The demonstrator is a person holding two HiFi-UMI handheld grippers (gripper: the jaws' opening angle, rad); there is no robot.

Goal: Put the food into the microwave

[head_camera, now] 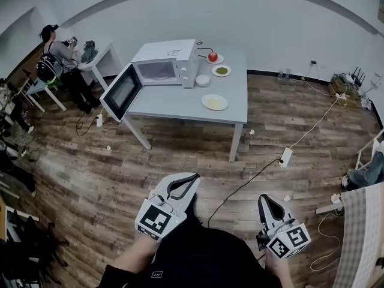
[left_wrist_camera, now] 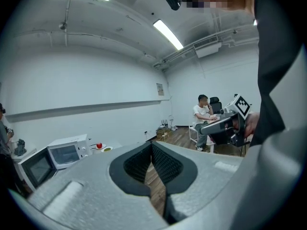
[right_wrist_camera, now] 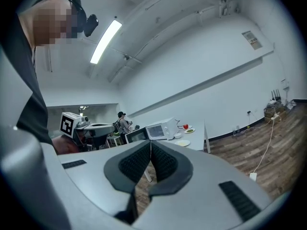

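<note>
Jaws of the right hand-held gripper (right_wrist_camera: 150,147) are closed pad to pad, nothing between them. Beyond the tips a white microwave (right_wrist_camera: 159,128) sits on a grey bench (right_wrist_camera: 196,138), its door (right_wrist_camera: 137,135) swung open. Right of it are a red apple (right_wrist_camera: 185,126), a plate of green food (right_wrist_camera: 190,130), a small bowl (right_wrist_camera: 177,135) and a pale plate (right_wrist_camera: 183,143) nearer the front edge. The left hand-held gripper (right_wrist_camera: 112,127) is at frame left. A power strip (right_wrist_camera: 252,176) lies on the wood floor.

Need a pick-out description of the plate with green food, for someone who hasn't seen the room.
Find the grey table with the white microwave, door open, at its left end. Right of the microwave, dishes run from the wall toward the camera: the apple plate, then the green-food plate, then a yellowish plate nearest. It alone holds something green.
</note>
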